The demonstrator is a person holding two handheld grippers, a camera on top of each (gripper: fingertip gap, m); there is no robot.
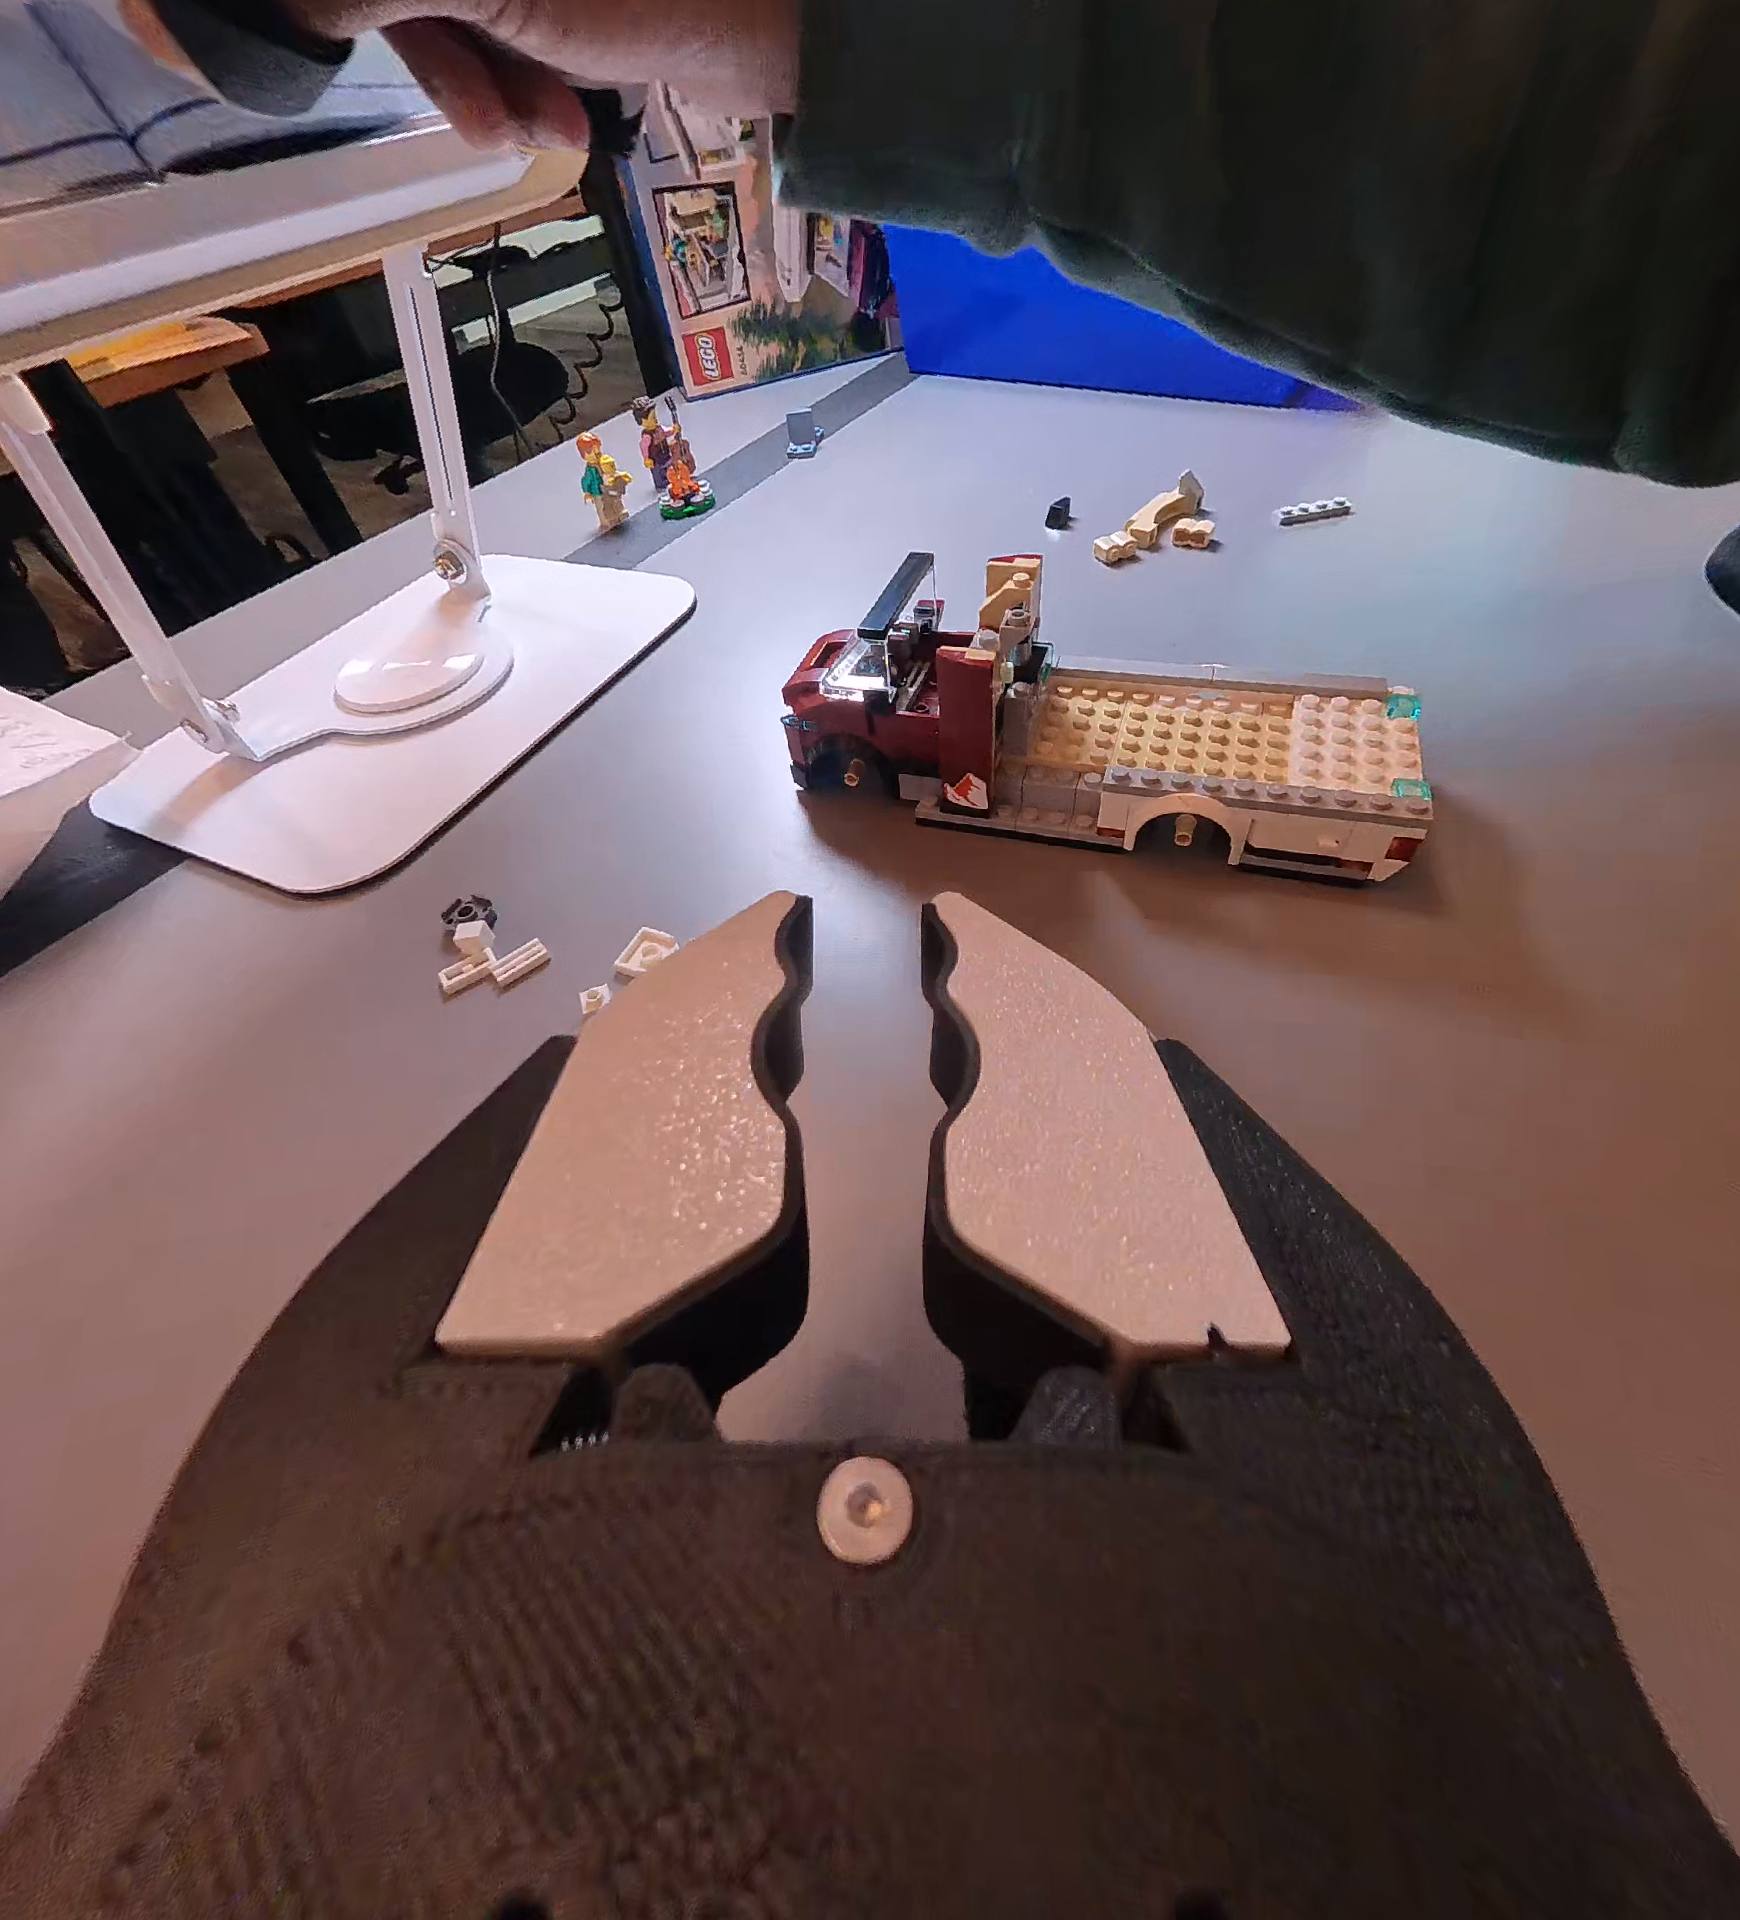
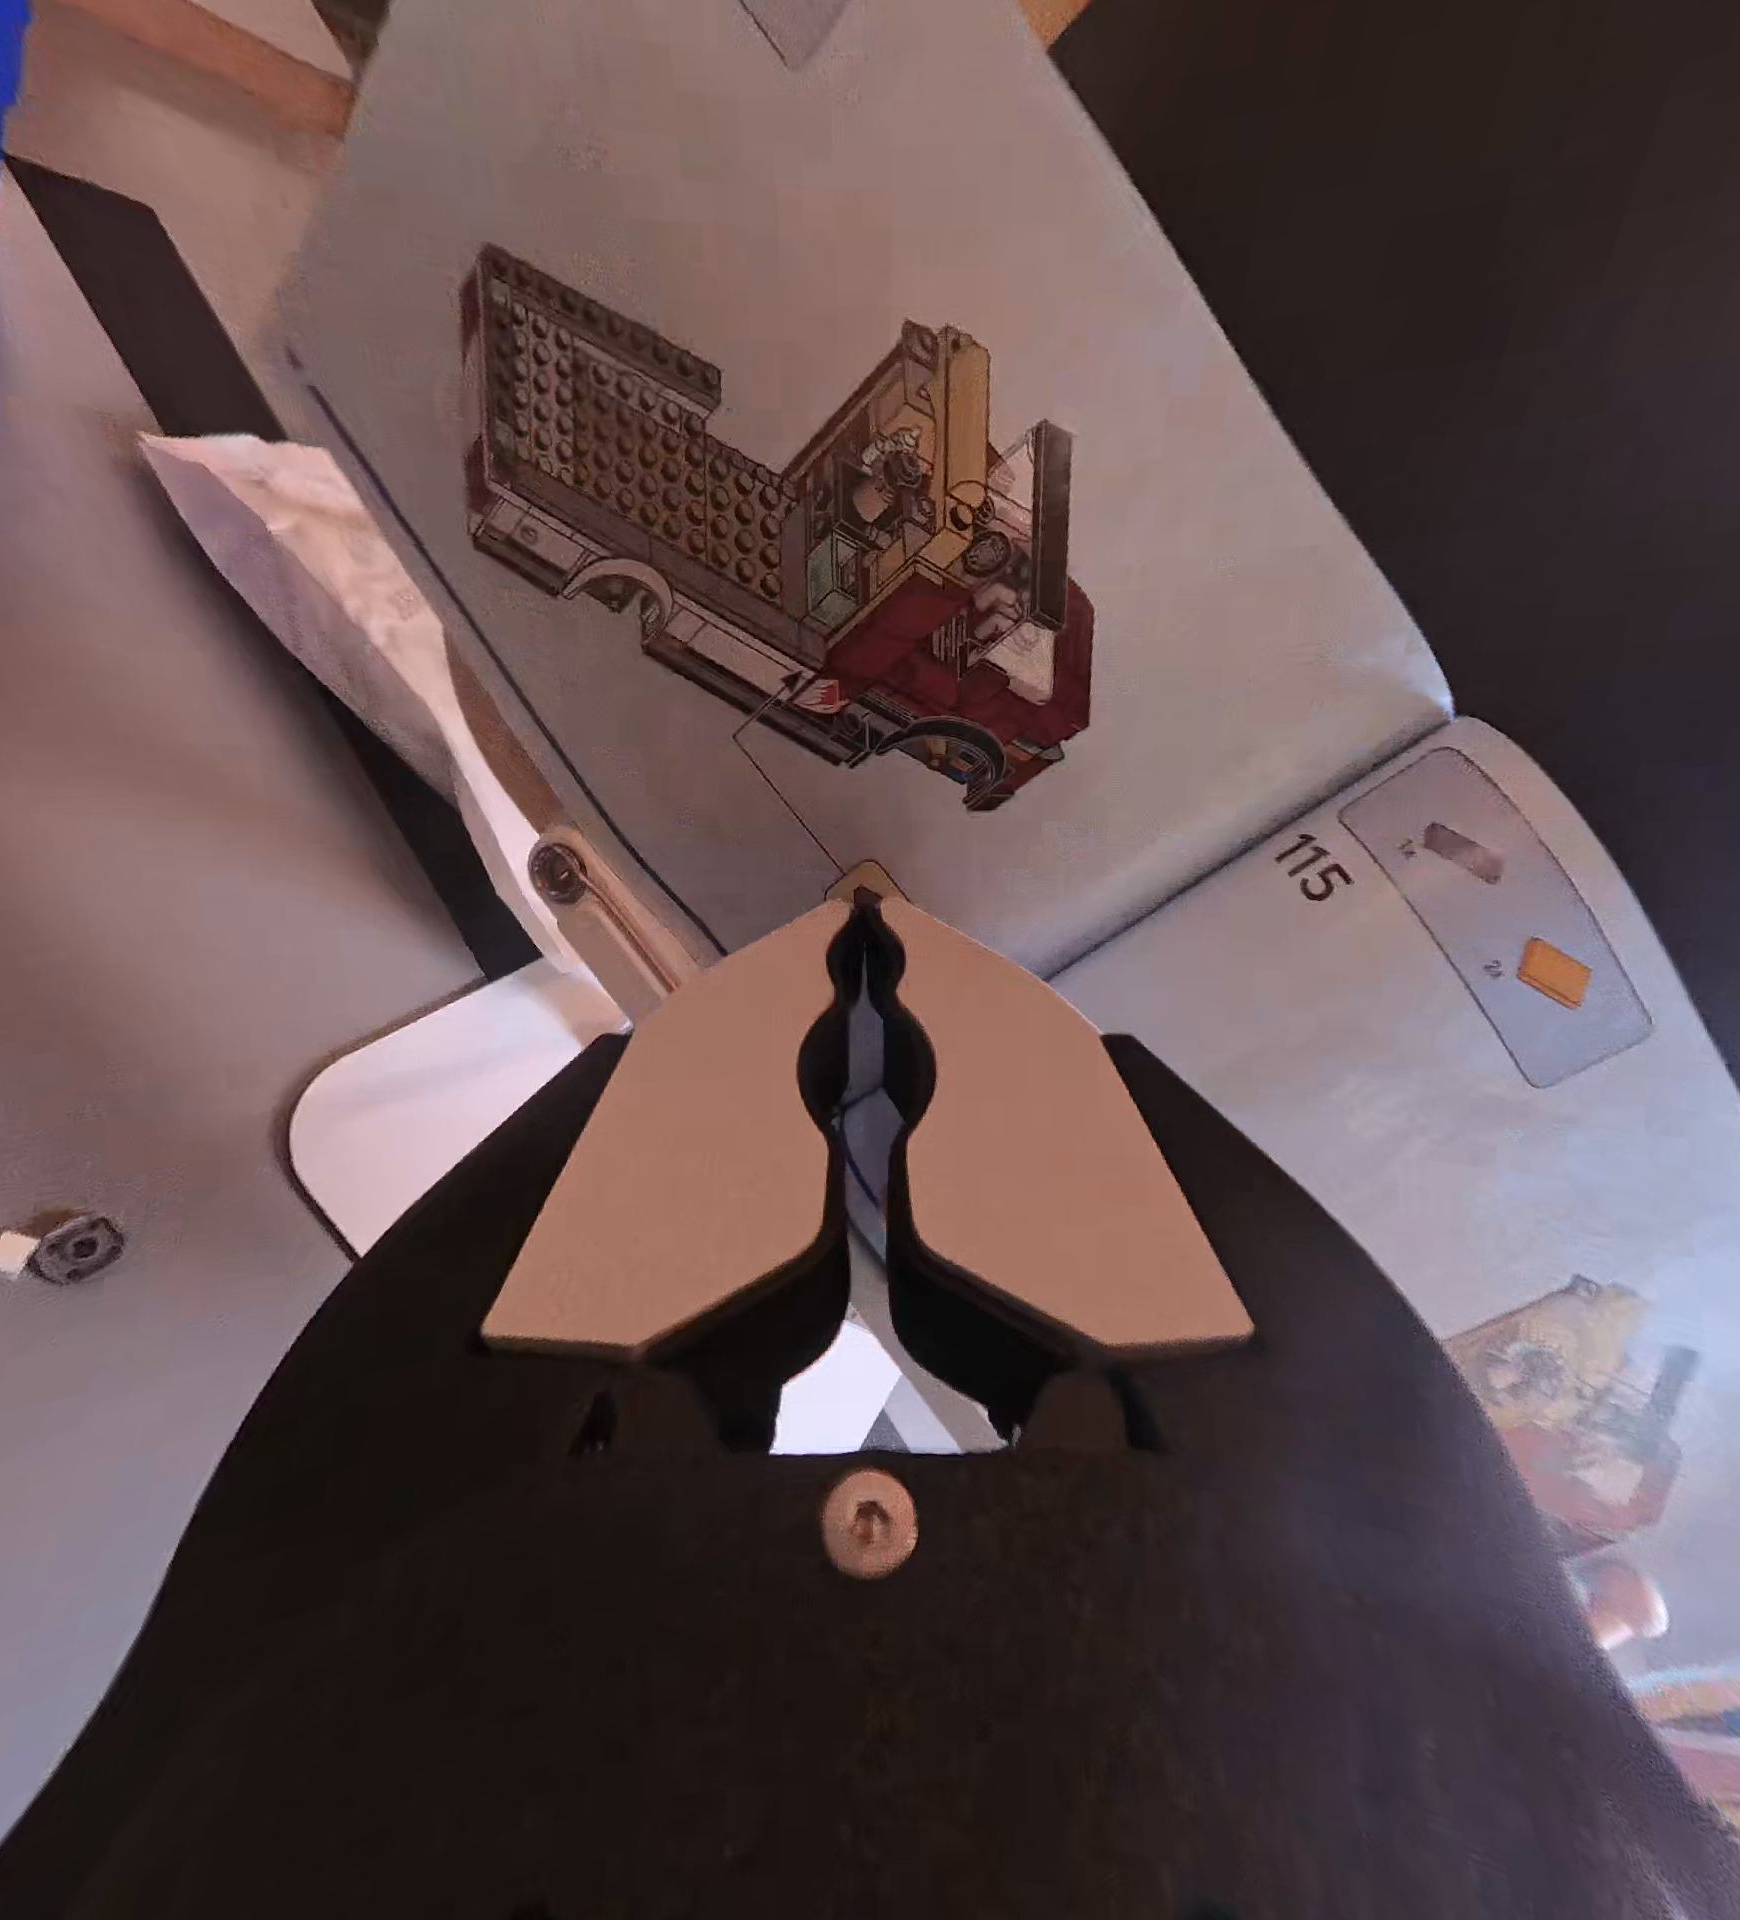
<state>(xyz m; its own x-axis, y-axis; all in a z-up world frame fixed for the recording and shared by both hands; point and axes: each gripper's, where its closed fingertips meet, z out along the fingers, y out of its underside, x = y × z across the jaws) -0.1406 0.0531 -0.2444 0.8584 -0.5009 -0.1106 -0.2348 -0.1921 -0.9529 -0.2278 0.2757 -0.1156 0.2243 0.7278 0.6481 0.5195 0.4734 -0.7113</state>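
Left gripper point(image 1: 867, 914) is held spread over bare table point(image 1: 1261, 1091), brick truck point(image 1: 1105, 748) ahead | right gripper point(image 2: 863, 914) is pressed together; a page edge between the fingers cannot be confirmed | instruction booklet point(image 2: 741, 208) on white stand point(image 1: 398, 727), top cut off by sleeve point(image 1: 1365, 208).

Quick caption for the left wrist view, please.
Open hand-held gripper hovers over the grey table, facing a part-built brick truck.
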